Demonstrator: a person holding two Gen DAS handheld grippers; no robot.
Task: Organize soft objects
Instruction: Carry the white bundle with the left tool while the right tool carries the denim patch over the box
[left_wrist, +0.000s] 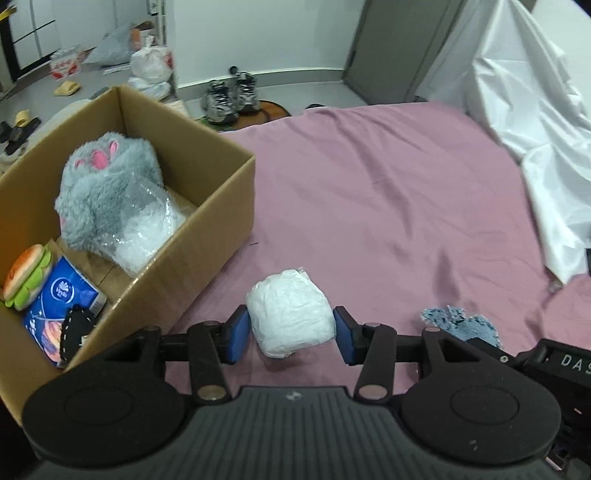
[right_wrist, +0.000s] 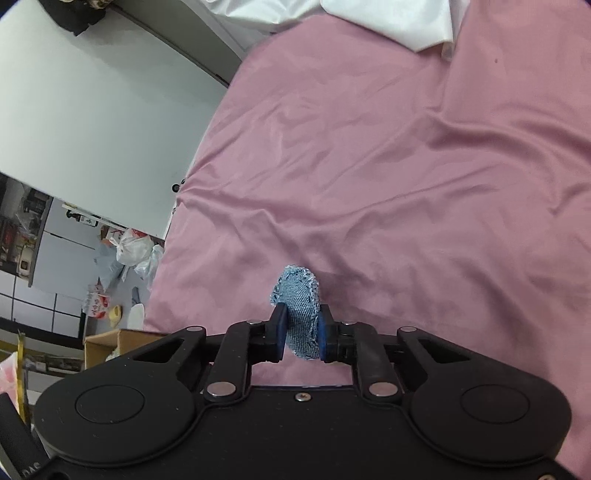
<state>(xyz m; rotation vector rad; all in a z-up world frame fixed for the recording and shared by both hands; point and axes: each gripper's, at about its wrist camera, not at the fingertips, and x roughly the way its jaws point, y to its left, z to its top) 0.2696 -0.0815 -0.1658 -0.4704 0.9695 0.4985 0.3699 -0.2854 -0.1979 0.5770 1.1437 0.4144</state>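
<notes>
My left gripper (left_wrist: 291, 332) is open around a white crumpled soft bundle (left_wrist: 291, 312) that lies on the pink bedsheet (left_wrist: 369, 192); its blue pads (left_wrist: 240, 334) stand at each side, barely apart from it. My right gripper (right_wrist: 302, 332) is shut on a blue denim pad (right_wrist: 297, 306), held above the sheet (right_wrist: 369, 166). The denim pad also shows in the left wrist view (left_wrist: 461, 323). A cardboard box (left_wrist: 207, 236) at the left holds a grey plush paw (left_wrist: 107, 192), a plastic bag (left_wrist: 147, 229), a burger toy (left_wrist: 27, 275), a blue tissue pack (left_wrist: 61, 302) and a black piece (left_wrist: 75, 332).
A white sheet (left_wrist: 535, 129) is heaped at the bed's far right. Shoes (left_wrist: 231, 98), bags (left_wrist: 151, 68) and slippers (left_wrist: 66, 88) lie on the floor beyond the bed. The box corner shows low left in the right wrist view (right_wrist: 107, 343).
</notes>
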